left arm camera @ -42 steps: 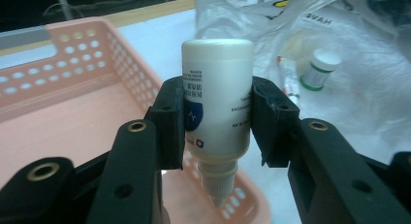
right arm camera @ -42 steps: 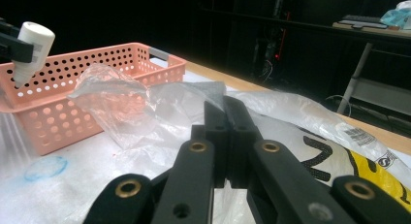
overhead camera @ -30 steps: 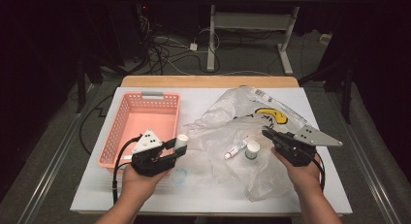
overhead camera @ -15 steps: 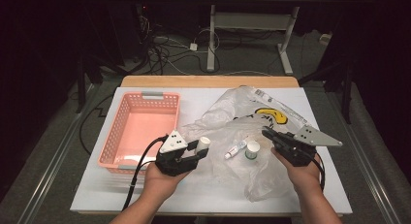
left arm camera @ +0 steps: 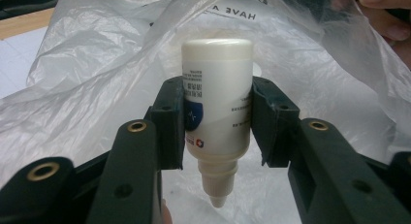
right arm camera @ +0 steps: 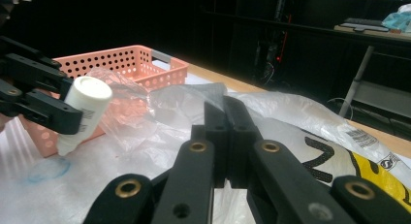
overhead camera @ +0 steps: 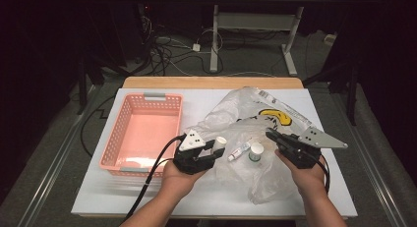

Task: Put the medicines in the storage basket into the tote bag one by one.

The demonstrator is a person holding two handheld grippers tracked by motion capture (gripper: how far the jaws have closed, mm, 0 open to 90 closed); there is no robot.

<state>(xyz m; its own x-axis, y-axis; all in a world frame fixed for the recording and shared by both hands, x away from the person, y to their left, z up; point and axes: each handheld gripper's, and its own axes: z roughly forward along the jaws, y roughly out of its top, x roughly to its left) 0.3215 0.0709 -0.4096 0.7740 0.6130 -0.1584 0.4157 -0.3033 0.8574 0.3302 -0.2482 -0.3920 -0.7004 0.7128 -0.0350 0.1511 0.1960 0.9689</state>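
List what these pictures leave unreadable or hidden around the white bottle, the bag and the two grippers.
- White bottle: its small label print is too fine to read in the left gripper view; the left gripper covers both sides.
- Plastic bag: the slogan is cut off by the top edge in the left gripper view.
- Small tube and white-capped jar: too small in the high view to identify.
- Right gripper: whether its shut jaws pinch bag film is hidden.

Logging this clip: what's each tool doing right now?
Left tool: closed on the white bottle.
Right tool: shut, holding nothing visible.
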